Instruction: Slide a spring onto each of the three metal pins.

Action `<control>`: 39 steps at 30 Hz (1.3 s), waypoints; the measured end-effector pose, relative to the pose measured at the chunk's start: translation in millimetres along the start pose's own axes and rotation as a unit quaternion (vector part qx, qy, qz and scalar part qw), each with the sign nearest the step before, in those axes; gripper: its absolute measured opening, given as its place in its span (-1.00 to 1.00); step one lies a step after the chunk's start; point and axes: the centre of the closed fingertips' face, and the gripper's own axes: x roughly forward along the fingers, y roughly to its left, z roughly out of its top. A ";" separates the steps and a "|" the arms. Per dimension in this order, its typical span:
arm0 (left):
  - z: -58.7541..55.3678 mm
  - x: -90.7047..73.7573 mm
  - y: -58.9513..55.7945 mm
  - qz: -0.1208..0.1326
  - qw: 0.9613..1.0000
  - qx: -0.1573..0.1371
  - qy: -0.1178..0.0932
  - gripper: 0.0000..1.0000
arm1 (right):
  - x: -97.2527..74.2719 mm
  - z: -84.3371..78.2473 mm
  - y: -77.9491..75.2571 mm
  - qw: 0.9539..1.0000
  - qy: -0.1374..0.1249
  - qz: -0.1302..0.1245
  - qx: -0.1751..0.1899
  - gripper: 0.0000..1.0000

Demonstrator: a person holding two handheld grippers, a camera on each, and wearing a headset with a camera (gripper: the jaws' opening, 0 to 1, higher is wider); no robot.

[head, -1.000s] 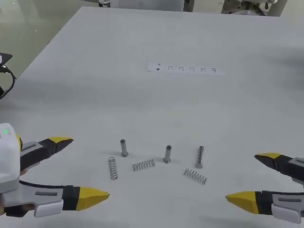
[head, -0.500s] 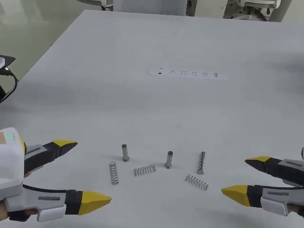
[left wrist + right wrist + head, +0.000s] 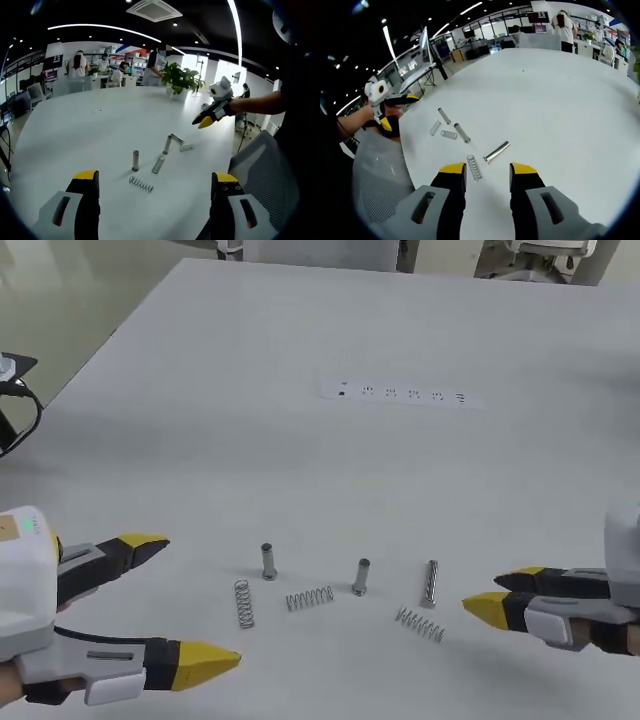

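Three steel pins [image 3: 362, 576] and three loose coil springs [image 3: 309, 598] sitting apart on a matte white table [image 3: 200, 390]
The left gripper [image 3: 185, 600], at 8 o'clock in the head view, is gaping wide, its body cut off by the frame; the right gripper [image 3: 497, 590], at 4 o'clock, is holding its yellow tips narrow and empty, having closed up and crept toward the right spring [image 3: 420, 624] since a second ago. Whether the smooth pins are standing is hard to tell
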 end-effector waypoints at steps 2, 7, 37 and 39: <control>-0.7 0.0 -0.3 0.000 1.000 -0.001 0.000 0.78 | 4.0 0.9 -2.7 1.000 0.006 -0.004 0.009 -0.35; -3.2 -0.1 -0.3 0.001 1.000 -0.004 0.001 0.78 | 13.0 2.6 -4.0 0.999 0.022 -0.006 0.034 -0.43; -5.0 2.1 -0.2 0.003 1.000 -0.009 0.007 0.69 | 41.5 12.7 -13.7 0.987 0.044 -0.028 0.151 -0.54; -5.9 2.3 -1.0 0.000 1.000 -0.010 0.009 0.68 | 44.4 12.7 -14.3 0.986 0.050 -0.032 0.153 -0.57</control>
